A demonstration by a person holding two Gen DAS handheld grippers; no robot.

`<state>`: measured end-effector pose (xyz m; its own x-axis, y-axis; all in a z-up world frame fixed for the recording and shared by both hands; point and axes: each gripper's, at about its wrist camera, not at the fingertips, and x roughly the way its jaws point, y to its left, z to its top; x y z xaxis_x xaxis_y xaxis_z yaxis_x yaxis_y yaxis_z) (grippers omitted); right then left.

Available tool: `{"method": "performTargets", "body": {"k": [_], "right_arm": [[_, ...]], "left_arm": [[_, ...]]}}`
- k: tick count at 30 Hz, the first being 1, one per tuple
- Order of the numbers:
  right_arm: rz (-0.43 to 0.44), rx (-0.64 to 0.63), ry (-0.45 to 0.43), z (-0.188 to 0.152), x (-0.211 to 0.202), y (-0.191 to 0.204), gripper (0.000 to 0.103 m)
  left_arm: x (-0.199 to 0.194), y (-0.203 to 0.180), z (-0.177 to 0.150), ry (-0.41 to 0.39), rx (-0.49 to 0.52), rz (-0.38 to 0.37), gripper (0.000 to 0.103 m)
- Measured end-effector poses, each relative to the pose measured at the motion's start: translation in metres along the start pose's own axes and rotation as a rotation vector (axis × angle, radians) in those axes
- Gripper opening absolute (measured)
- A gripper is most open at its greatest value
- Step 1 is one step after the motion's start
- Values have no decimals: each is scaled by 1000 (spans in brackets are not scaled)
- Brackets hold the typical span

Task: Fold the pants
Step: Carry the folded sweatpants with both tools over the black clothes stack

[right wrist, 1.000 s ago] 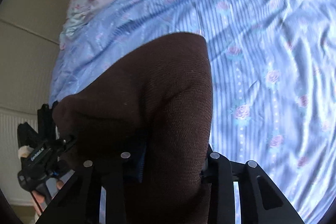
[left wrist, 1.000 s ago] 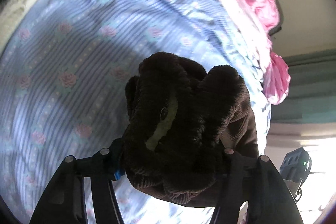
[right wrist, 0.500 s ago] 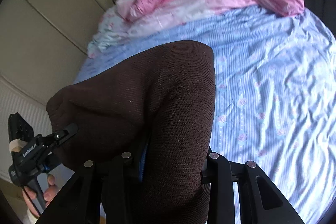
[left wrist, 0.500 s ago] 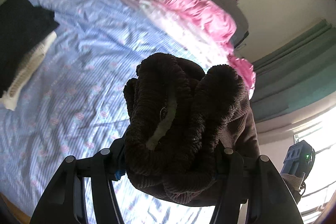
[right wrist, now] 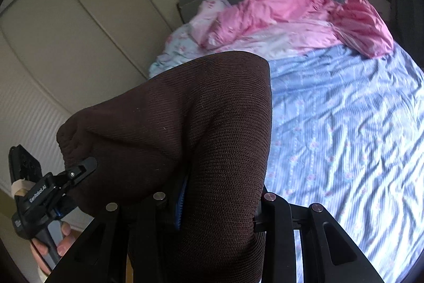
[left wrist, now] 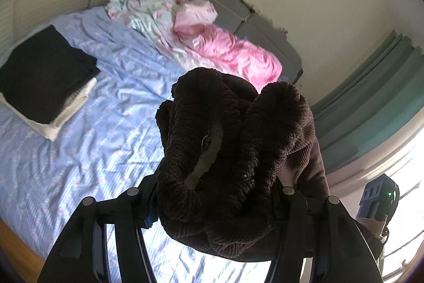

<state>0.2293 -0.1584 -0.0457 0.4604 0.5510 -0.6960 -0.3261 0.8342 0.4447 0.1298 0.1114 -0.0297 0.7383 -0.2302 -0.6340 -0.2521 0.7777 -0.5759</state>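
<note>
Dark brown corduroy pants [left wrist: 228, 150] are bunched between the jaws of my left gripper [left wrist: 212, 203], which is shut on them and holds them high above the bed. In the right wrist view the same pants [right wrist: 190, 129] stretch as a taut brown sheet from my right gripper [right wrist: 214, 206], shut on their edge, across to the left gripper [right wrist: 53, 190] at lower left. The fingertips of both grippers are hidden by the cloth.
Below lies a bed with a blue floral striped sheet [left wrist: 106, 139]. A pink and pale duvet [left wrist: 225, 49] is heaped at the headboard. A stack of folded black and white clothes [left wrist: 45, 76] sits at the bed's left. Green curtains [left wrist: 379, 102] hang at right.
Both grippers have lifted and tilted up with the pants. The views now take in the headboard, walls and the folded stack instead of only the sheet.
</note>
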Motion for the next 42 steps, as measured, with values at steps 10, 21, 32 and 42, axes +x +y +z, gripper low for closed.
{"method": "performTargets", "body": {"k": [10, 21, 32, 42], "right_arm": [[20, -61, 15, -23, 23, 84, 34], [-26, 69, 74, -85, 108, 206, 34], [-34, 18, 175, -79, 182, 302, 34], [-26, 28, 179, -42, 274, 337, 34]], "left_arm": [[-55, 88, 27, -22, -24, -3, 58], [-79, 234, 104, 163, 45, 14, 58], [-82, 344, 164, 179, -69, 22, 58], [-36, 397, 239, 197, -22, 37, 58]]}}
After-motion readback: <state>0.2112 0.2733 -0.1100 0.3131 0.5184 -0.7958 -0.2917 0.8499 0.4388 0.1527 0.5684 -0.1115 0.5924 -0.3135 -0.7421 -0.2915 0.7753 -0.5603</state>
